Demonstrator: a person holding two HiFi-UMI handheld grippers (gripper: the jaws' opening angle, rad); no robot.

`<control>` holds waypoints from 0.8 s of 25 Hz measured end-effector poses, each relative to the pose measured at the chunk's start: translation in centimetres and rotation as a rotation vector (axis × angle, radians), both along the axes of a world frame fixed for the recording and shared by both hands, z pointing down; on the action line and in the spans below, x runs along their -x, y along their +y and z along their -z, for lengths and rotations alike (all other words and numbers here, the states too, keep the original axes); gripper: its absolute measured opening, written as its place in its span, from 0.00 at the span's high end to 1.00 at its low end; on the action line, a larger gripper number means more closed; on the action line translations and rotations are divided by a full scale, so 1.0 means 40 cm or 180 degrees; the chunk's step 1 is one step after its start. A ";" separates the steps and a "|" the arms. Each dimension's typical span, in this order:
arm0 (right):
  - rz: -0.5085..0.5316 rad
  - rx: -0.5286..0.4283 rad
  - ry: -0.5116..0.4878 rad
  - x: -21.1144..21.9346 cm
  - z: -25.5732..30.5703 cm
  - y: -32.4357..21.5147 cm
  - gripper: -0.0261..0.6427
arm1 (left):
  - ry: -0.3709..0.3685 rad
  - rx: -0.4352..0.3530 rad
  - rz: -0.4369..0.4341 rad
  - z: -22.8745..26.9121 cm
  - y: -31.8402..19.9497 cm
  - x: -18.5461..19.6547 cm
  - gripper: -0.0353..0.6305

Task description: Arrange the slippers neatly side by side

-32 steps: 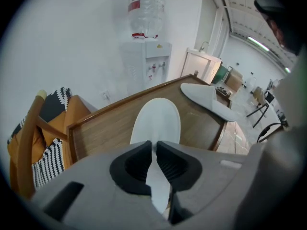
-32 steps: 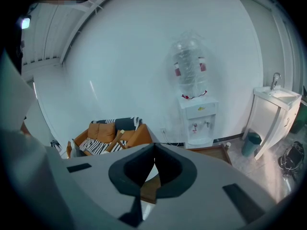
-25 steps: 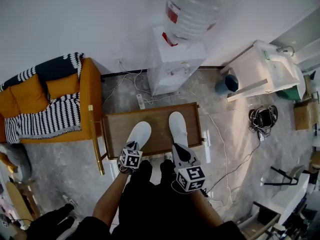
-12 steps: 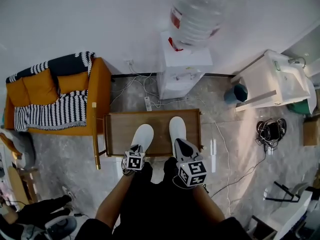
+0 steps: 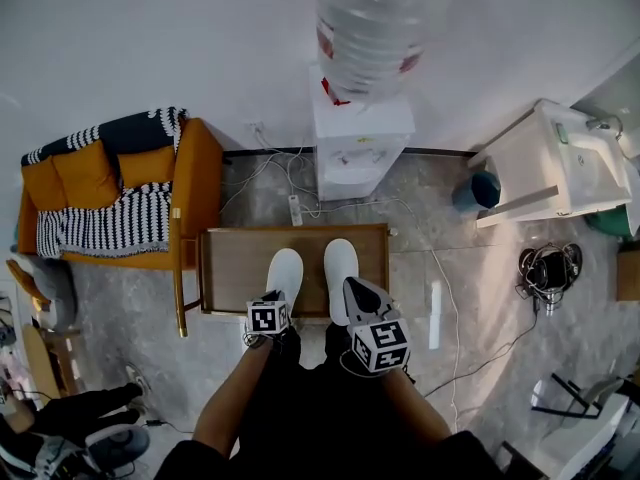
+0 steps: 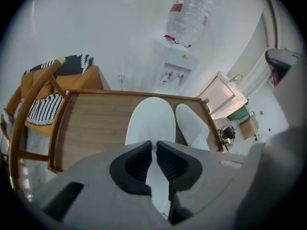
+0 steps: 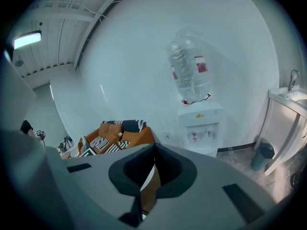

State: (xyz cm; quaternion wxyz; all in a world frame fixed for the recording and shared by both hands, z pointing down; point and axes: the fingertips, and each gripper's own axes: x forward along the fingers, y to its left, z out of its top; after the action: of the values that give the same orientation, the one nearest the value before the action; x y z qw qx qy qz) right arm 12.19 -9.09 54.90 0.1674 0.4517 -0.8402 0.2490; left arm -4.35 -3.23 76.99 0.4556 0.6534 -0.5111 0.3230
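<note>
Slippers, two, white, lay on the wooden desk (image 5: 235,268) at mid-frame in the head view, toes toward the top edge. The left slipper (image 5: 283,273) leaned a little to the right. The right slipper (image 5: 340,263) lay straighter, just beside it, with a thin strip of wood showing between the toes.

Left hand-held gripper (image 5: 270,298) was at the left slipper's heel. Its own view showed the jaws narrow and pinched on a thin white fold of that slipper (image 6: 151,121).

Right hand-held gripper (image 5: 352,286) sat over the right slipper's heel, jaws together. A sliver of white and brown showed in the slit (image 7: 152,164). Whether it nipped the slipper could not be told.

Judged handling:
- Light, soft, thin-walled, likely to flex rather than hold its shape.
- The smooth desk should let them slide easily.
- The heel rim looked the best hold, being thin enough for a narrow pinch.
- Dragged from there, a toe might swing out of line.
</note>
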 end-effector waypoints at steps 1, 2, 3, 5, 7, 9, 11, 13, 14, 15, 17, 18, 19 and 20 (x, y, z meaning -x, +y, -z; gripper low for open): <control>0.0017 0.0004 -0.0006 -0.008 -0.001 -0.003 0.94 | 0.0019 0.0014 0.0038 -0.003 -0.004 -0.010 0.88; 0.0036 0.0010 -0.0009 -0.016 -0.003 -0.006 0.94 | 0.0040 0.0026 0.0073 -0.005 -0.009 -0.021 0.88; 0.0057 0.0017 -0.0010 -0.023 -0.004 -0.010 0.94 | 0.0061 0.0037 0.0105 -0.008 -0.013 -0.031 0.88; 0.0089 0.0026 -0.0007 -0.038 -0.007 -0.017 0.94 | 0.0100 0.0057 0.0159 -0.014 -0.022 -0.050 0.88; 0.0108 0.0036 -0.0005 -0.052 -0.011 -0.023 0.94 | 0.0147 0.0083 0.0213 -0.021 -0.029 -0.069 0.88; 0.0122 0.0054 0.0001 -0.064 -0.018 -0.028 0.94 | 0.0196 0.0124 0.0272 -0.032 -0.034 -0.087 0.88; 0.0135 0.0073 0.0010 -0.076 -0.025 -0.033 0.94 | 0.0233 0.0171 0.0332 -0.044 -0.040 -0.103 0.88; 0.0145 0.0090 0.0019 -0.088 -0.031 -0.038 0.94 | 0.0249 0.0205 0.0380 -0.056 -0.048 -0.115 0.88; 0.0148 0.0097 0.0026 -0.094 -0.034 -0.040 0.94 | 0.0252 0.0219 0.0398 -0.062 -0.052 -0.120 0.88; 0.0148 0.0101 0.0032 -0.100 -0.036 -0.042 0.94 | 0.0256 0.0235 0.0411 -0.067 -0.055 -0.126 0.88; 0.0143 0.0110 0.0038 -0.111 -0.039 -0.044 0.94 | 0.0261 0.0263 0.0427 -0.076 -0.058 -0.137 0.88; 0.0139 0.0117 0.0039 -0.118 -0.040 -0.046 0.94 | 0.0266 0.0275 0.0437 -0.080 -0.059 -0.143 0.88; 0.0135 0.0124 0.0043 -0.124 -0.042 -0.047 0.94 | 0.0272 0.0291 0.0452 -0.084 -0.061 -0.148 0.88; 0.0130 0.0130 0.0046 -0.129 -0.043 -0.050 0.94 | 0.0277 0.0309 0.0469 -0.089 -0.064 -0.151 0.88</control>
State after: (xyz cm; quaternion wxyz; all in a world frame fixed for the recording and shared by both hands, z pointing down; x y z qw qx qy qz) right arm 17.35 -11.09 56.63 0.1877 0.4327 -0.8427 0.2594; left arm 1.69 -5.80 80.55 0.5311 0.6046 -0.5212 0.2843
